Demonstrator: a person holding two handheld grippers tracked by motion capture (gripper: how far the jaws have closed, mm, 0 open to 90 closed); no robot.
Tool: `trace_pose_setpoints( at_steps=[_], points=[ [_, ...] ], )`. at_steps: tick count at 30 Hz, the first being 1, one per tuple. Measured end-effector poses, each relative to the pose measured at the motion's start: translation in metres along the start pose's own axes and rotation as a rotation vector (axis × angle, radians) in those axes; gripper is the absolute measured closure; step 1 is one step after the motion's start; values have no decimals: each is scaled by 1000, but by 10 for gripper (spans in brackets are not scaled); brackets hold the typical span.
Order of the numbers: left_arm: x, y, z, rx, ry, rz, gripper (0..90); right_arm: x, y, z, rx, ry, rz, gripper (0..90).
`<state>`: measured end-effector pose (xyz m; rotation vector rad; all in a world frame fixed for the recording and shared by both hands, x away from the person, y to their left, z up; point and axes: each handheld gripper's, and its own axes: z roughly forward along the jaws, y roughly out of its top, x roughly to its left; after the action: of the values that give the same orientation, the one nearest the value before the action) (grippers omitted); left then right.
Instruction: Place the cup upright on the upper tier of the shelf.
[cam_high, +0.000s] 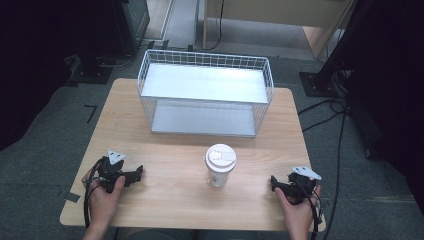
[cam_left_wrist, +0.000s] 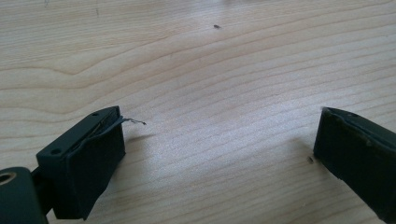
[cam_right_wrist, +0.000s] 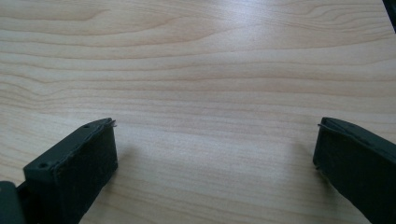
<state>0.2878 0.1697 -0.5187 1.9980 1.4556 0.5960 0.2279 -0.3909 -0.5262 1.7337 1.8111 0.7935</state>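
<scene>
Cup (cam_high: 220, 166) with white lid, standing upright mid-table, long axis vertical, contents hidden by the lid. Just behind it, wire basket (cam_high: 205, 93) lying on its side with the open mouth facing the person, nothing inside. Left gripper (cam_high: 136, 174) and right gripper (cam_high: 274, 183) resting low on the wooden table (cam_high: 165, 200), well apart from the cup, either side.

Left gripper view: jaws spread wide over bare wood, gripping nothing.

Right gripper view: same deal, jaws spread wide, nothing between.
</scene>
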Motion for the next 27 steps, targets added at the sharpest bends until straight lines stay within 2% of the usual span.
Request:
trace_pose_setpoints(
  at_steps=[2, 4, 7, 9, 12, 14, 16, 19, 27],
  points=[
    [0, 0, 0, 0, 0, 0, 24, 0, -1, -1, 0, 5, -2, 0],
    [0, 0, 0, 0, 0, 0, 24, 5, -6, -6, -8, -15, 33, 0],
    [0, 0, 0, 0, 0, 0, 24, 16, -8, -9, 11, 9, 0, 0],
    [0, 0, 0, 0, 0, 0, 24, 20, -7, -10, 1, 17, -10, 0],
    [0, 0, 0, 0, 0, 0, 24, 35, -5, -14, -29, 70, -16, 0],
    [0, 0, 0, 0, 0, 0, 24, 39, -5, -15, -35, 77, -26, 0],
    [0, 0, 0, 0, 0, 0, 24, 51, -5, -19, -53, 109, -54, 0],
    [0, 0, 0, 0, 0, 0, 24, 62, -5, -24, -69, 138, -77, 0],
    [0, 0, 0, 0, 0, 0, 24, 83, -7, -28, -69, 187, -109, 0]
  ],
)
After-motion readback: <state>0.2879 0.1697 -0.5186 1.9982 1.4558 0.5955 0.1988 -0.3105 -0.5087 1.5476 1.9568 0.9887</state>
